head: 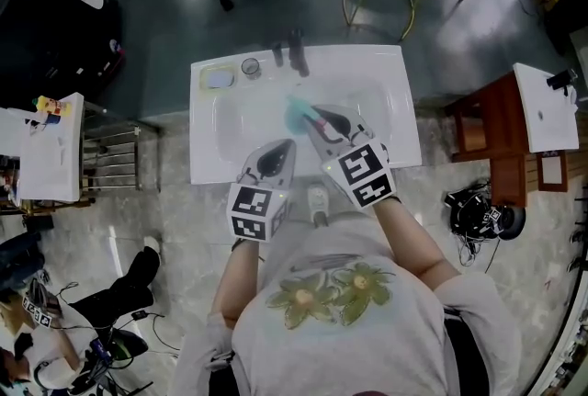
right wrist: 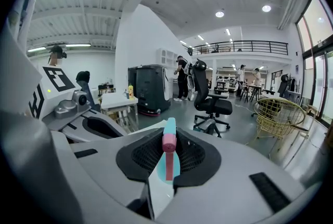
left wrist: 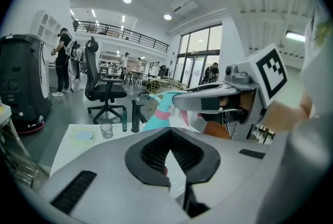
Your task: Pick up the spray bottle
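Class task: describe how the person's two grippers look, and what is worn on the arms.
The left gripper and right gripper have smooth grey shells tapering to a point, with black ribbed pads inside. Each carries a white cube with black square markers. No cables show. The person wears a grey short-sleeved T-shirt with a flower print.

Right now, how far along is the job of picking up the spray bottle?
Done: the right gripper is shut on the spray bottle, with its jaws on both sides under the pink nozzle. In hand: the bottle is over the sink, but its base is hidden, so I cannot tell if it is lifted clear. Left to do: probably raise it clear. The left gripper is shut and empty.
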Available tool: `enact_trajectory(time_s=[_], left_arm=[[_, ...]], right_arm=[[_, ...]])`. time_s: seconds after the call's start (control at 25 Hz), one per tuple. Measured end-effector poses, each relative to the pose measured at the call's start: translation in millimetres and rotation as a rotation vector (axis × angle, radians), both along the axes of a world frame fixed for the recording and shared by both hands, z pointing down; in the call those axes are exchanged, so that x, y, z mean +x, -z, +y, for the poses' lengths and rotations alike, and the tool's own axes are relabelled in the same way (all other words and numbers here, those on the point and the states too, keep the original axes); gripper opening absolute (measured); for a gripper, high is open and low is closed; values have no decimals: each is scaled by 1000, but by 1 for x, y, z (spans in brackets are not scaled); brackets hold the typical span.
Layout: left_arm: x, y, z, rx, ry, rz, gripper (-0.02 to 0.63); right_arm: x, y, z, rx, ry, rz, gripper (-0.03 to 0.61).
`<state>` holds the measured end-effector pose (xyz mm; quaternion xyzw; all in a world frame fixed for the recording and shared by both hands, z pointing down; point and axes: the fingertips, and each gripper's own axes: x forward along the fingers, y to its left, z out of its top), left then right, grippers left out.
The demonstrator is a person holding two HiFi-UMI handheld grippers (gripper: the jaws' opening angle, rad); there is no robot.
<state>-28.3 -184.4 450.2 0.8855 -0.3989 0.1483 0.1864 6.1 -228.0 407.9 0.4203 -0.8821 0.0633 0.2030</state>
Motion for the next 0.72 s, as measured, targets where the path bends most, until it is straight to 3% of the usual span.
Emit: enact_trajectory(time_s=[0.72], left_arm=[[-10, 20, 61, 40, 16, 35, 9]], right_arm=[[-11, 35, 71, 77, 17, -14, 71]])
